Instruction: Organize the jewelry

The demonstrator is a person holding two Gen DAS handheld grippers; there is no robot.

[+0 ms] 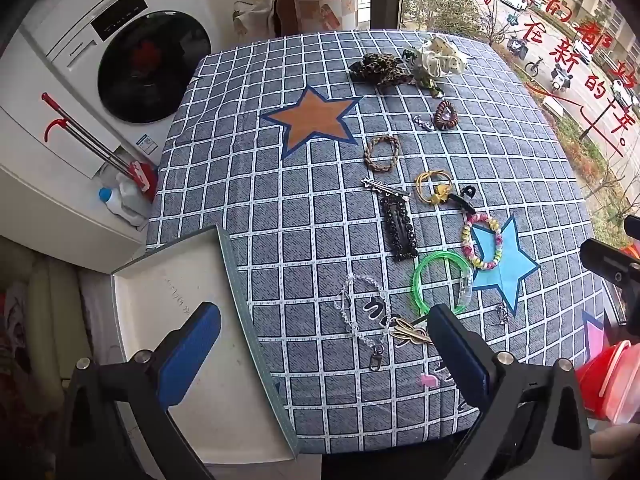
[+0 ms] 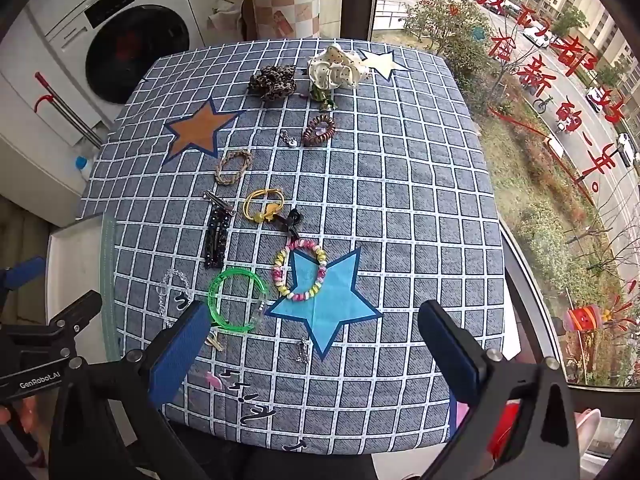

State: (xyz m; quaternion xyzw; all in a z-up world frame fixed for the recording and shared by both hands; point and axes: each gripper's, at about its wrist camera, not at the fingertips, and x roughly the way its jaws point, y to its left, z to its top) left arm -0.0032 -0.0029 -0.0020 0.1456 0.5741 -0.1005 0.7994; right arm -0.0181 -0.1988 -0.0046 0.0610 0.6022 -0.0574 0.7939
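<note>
Jewelry and hair pieces lie in a loose line down a blue checked cloth (image 1: 280,208): a green bangle (image 1: 440,280), a pastel bead bracelet (image 1: 482,242), a black clip (image 1: 398,228), a yellow hair tie (image 1: 432,188), a braided loop (image 1: 382,153) and a clear bead chain (image 1: 360,316). A white tray (image 1: 180,312) sits at the table's left edge. My left gripper (image 1: 324,344) is open and empty above the near left corner. My right gripper (image 2: 316,344) is open and empty above the near edge, by the green bangle (image 2: 236,300) and the blue star (image 2: 324,300).
A leopard scrunchie (image 1: 380,68) and a white scrunchie (image 1: 438,58) lie at the far end. A washing machine (image 1: 132,60) stands to the left, with a window to the right. A red container (image 1: 612,380) sits at the near right.
</note>
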